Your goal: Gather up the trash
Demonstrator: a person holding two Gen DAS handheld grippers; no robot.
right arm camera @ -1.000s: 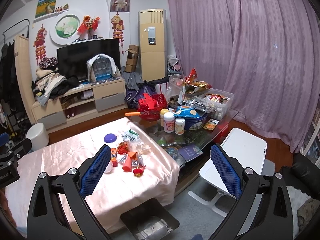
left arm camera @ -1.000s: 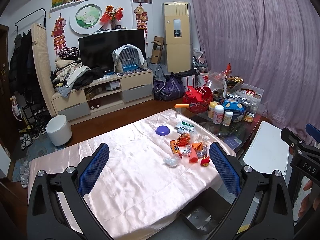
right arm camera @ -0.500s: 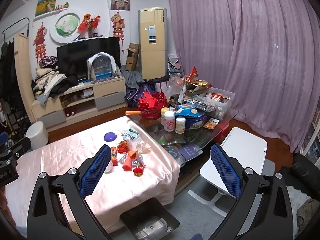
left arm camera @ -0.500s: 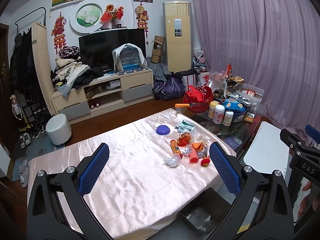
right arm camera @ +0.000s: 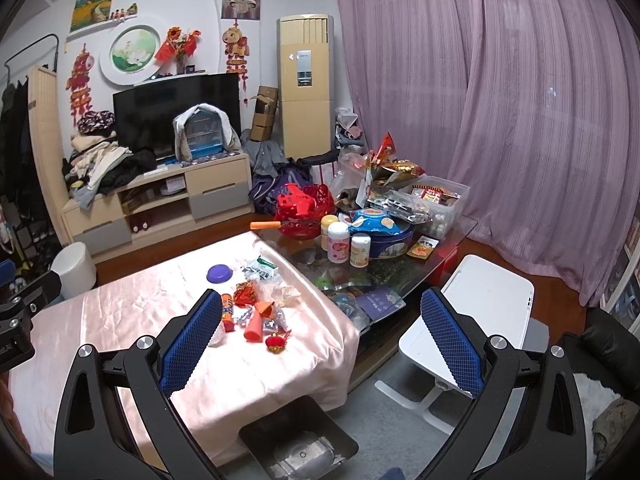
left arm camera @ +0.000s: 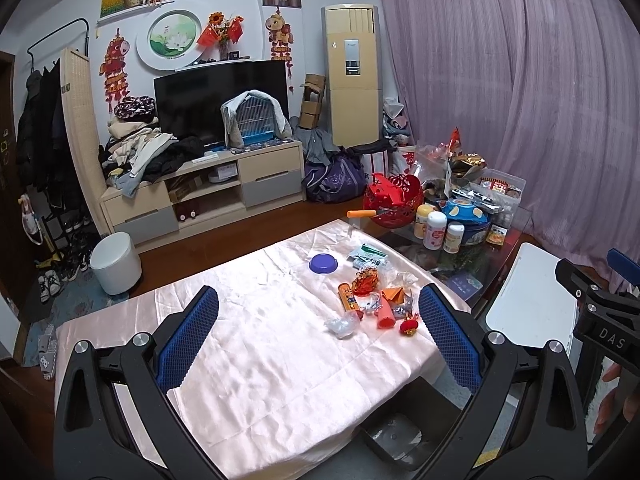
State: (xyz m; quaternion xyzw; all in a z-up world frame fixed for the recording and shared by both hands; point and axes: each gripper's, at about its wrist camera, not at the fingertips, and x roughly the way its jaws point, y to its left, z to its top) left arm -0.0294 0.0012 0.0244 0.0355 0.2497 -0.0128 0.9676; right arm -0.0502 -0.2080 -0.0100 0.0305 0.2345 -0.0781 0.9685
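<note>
A small heap of trash lies on the right part of a table under a pink satin cloth: wrappers, an orange tube, a salmon cone, a red lantern ornament, a clear crumpled bag. A purple lid lies just behind it. The heap also shows in the right wrist view. A dark bin with a clear liner stands on the floor at the table's near edge. My left gripper is open and empty, above the table's near side. My right gripper is open and empty, above the table's right corner.
A glass coffee table crowded with jars, a blue tin, a red basket and snack boxes stands to the right. A white folding stool is beside it. A TV stand and white bucket are behind.
Both views have shifted only slightly; the right gripper has drifted a little nearer the table. Nothing was taken hold of.
</note>
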